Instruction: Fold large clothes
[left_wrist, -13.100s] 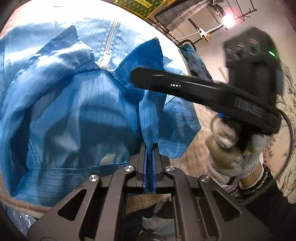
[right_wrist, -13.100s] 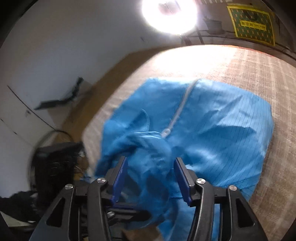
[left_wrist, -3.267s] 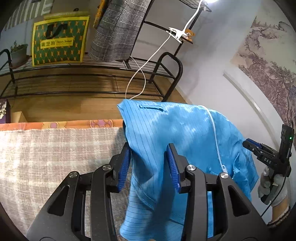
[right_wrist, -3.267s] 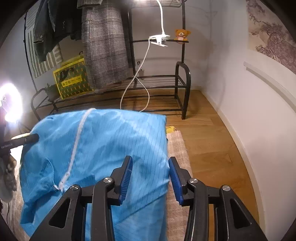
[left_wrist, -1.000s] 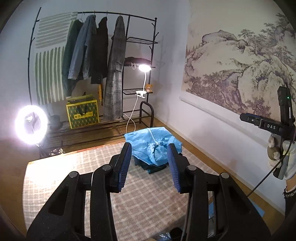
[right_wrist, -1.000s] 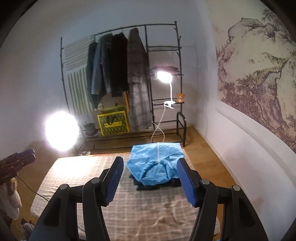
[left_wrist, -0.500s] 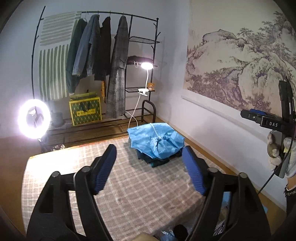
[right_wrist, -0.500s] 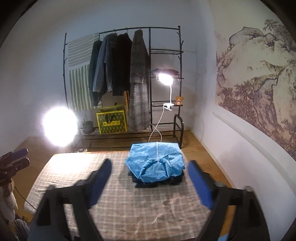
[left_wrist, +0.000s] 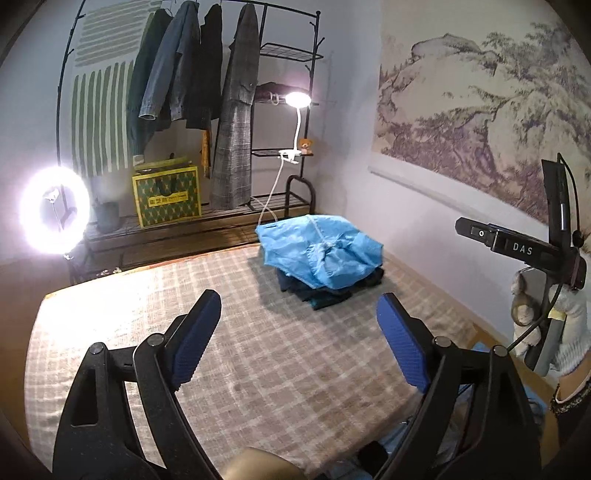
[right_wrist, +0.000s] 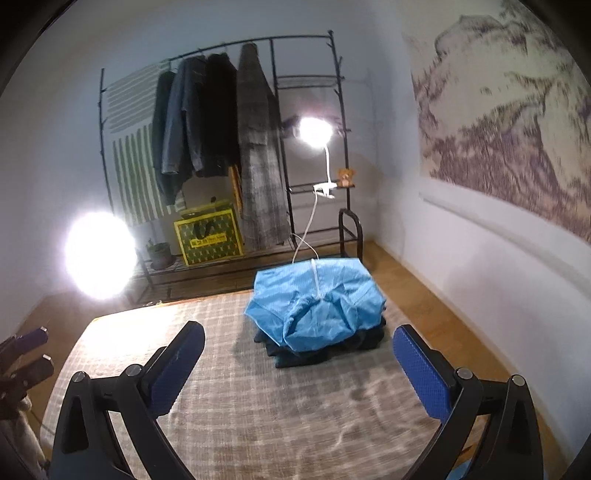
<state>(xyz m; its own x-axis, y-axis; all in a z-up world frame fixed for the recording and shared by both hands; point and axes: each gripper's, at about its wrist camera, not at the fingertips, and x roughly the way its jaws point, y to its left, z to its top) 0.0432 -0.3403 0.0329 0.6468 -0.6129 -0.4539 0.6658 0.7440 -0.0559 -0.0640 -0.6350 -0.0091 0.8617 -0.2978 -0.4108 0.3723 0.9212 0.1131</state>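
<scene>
A folded light-blue zip garment (left_wrist: 320, 250) lies on a stack of dark folded clothes (left_wrist: 325, 292) at the far right corner of the checked bed cover (left_wrist: 258, 354). It also shows in the right wrist view (right_wrist: 317, 301), on the dark stack (right_wrist: 314, 352). My left gripper (left_wrist: 299, 332) is wide open and empty, held high and well back from the stack. My right gripper (right_wrist: 299, 363) is wide open and empty too, also far back. The right gripper's body (left_wrist: 524, 251) shows at the right edge of the left wrist view.
A clothes rack with hanging coats (left_wrist: 192, 74) stands behind the bed, with a yellow-green bag (left_wrist: 167, 195) and a clip lamp (left_wrist: 297, 100). A bright ring light (left_wrist: 54, 209) stands at the left. A wall with a landscape painting (left_wrist: 480, 110) runs along the right.
Both grippers have opened wider, from partly open to fully spread. Both stay pulled back from the stack; the blue garment rests where it was let go.
</scene>
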